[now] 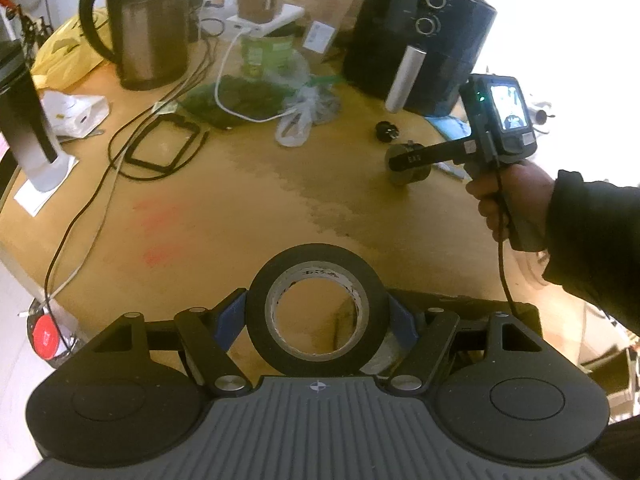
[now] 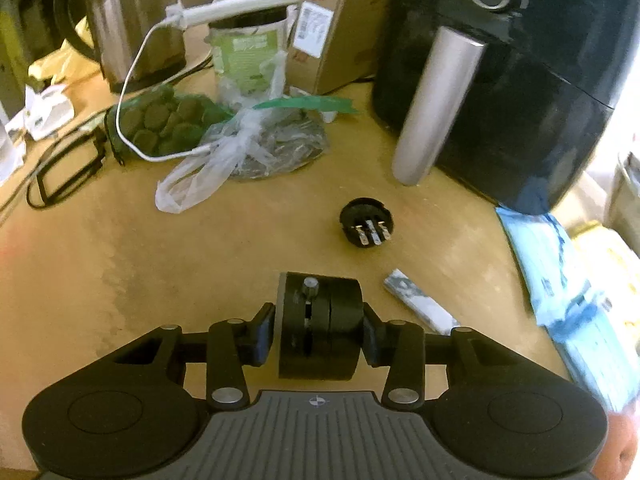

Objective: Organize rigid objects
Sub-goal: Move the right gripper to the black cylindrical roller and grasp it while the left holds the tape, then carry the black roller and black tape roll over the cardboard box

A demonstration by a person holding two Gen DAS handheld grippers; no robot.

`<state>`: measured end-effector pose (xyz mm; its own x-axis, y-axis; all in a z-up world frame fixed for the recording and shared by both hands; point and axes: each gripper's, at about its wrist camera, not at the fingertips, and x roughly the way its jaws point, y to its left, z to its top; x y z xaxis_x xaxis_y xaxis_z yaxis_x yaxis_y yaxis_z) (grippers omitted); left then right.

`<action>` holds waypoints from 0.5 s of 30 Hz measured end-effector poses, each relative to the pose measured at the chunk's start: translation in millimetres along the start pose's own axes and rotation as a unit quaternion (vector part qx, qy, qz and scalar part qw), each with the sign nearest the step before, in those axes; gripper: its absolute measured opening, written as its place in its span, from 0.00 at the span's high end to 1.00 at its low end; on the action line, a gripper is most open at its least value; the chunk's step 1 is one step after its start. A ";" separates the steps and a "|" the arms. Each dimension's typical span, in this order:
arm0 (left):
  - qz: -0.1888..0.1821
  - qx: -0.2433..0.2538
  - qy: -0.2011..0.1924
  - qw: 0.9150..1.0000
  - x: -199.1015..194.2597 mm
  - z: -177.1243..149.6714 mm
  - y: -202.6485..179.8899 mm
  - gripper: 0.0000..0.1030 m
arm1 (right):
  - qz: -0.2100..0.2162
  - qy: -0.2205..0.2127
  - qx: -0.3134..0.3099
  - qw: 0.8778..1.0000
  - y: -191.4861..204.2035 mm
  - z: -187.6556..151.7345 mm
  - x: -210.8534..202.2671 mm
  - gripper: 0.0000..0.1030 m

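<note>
1. Closest in, the left gripper [image 1: 316,320] has a roll of black tape [image 1: 316,312] clamped between its blue-padded fingers [image 1: 230,320], which press on the roll's outer rim from both sides. The roll stands on edge with its hole facing the camera, so the tabletop shows through the core. It looks lifted clear of the wooden table [image 1: 240,208], presumably parked there while the other hand works.

2. The right gripper [image 2: 318,330] is angled down over a squat black cylindrical part [image 2: 320,328] with a small knob on top. The part sits squarely between the fingers, its flat faces turned toward the pads, which suits a pinch across its short width.

3. The right fingers are narrow and bracket the part closely. The pad on the picture's right seems to touch, while a thin gap may remain on the left; motion blur keeps me from saying the grip is firm.

4. In the left camera's view that part appears to rest on the table, with a person's hand [image 1: 508,200] on the tool's handle.

5. A small round black plug [image 2: 366,224] lies loose just beyond the part, near the black air fryer [image 2: 520,92]. It is likely another item to sort.
</note>
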<state>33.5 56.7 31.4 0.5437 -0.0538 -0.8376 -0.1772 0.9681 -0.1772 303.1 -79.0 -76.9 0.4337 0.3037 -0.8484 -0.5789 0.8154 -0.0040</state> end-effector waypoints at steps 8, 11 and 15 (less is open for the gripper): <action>-0.017 0.025 0.002 1.000 3.0 2.9 -10.4 0.30 | 0.008 -0.013 0.037 0.999 -9.4 -7.2 -35.3 0.56; -0.021 0.033 0.002 0.999 3.8 2.9 -14.1 0.30 | 0.011 -0.018 0.046 0.999 -11.0 -12.8 -50.8 0.56; -0.028 0.043 0.003 0.999 4.3 2.4 -19.6 0.30 | 0.022 -0.027 0.056 0.998 -11.0 -25.6 -74.2 0.56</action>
<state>41.3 38.1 32.5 0.5459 -0.1102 -0.8306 -0.0750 0.9809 -0.1795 259.6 -123.0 -27.4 0.4476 0.3640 -0.8168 -0.5184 0.8499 0.0947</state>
